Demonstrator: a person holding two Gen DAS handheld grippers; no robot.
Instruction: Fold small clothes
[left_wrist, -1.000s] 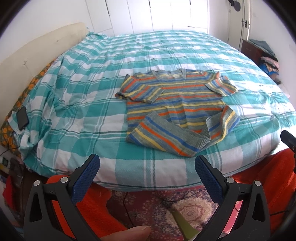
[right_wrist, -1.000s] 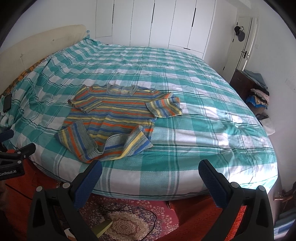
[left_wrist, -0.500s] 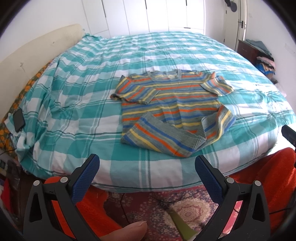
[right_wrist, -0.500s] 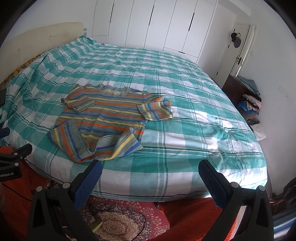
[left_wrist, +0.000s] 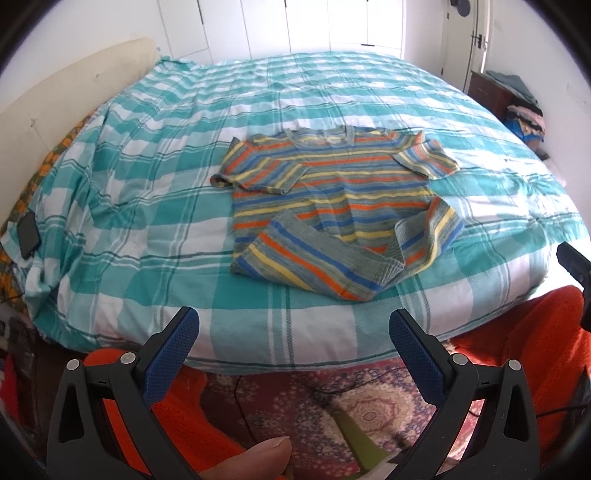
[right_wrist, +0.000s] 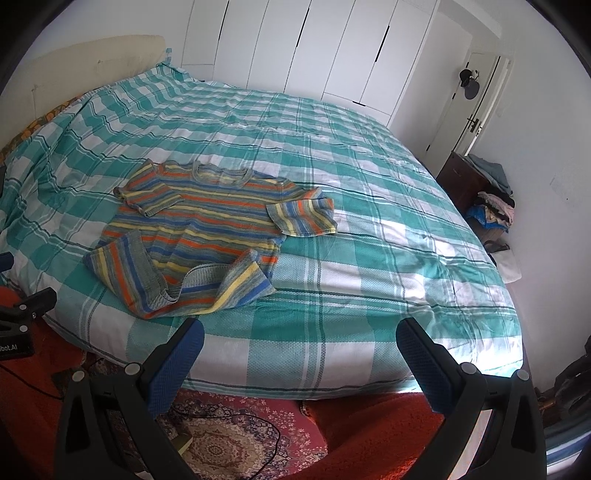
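A small striped T-shirt (left_wrist: 340, 199) in orange, blue, yellow and grey lies on the bed near its front edge, neck away from me, hem partly flipped up over the body. In the right wrist view the striped T-shirt (right_wrist: 207, 229) sits left of centre. My left gripper (left_wrist: 293, 334) hangs open just short of the bed edge, below the shirt, holding nothing. My right gripper (right_wrist: 299, 341) is open too, off the bed edge and to the right of the shirt. Each gripper's tip shows at the edge of the other's view.
The bed (left_wrist: 147, 206) wears a teal and white check cover (right_wrist: 369, 206). A dark phone (left_wrist: 27, 234) lies at its left edge. A patterned rug (left_wrist: 351, 406) and red fabric (right_wrist: 369, 435) lie below. A dresser with piled clothes (right_wrist: 491, 199) stands right.
Both grippers have lifted and tilted slightly, so the bed and shirt sit a little higher and farther in view. The shirt has not moved. Both grippers stay open.
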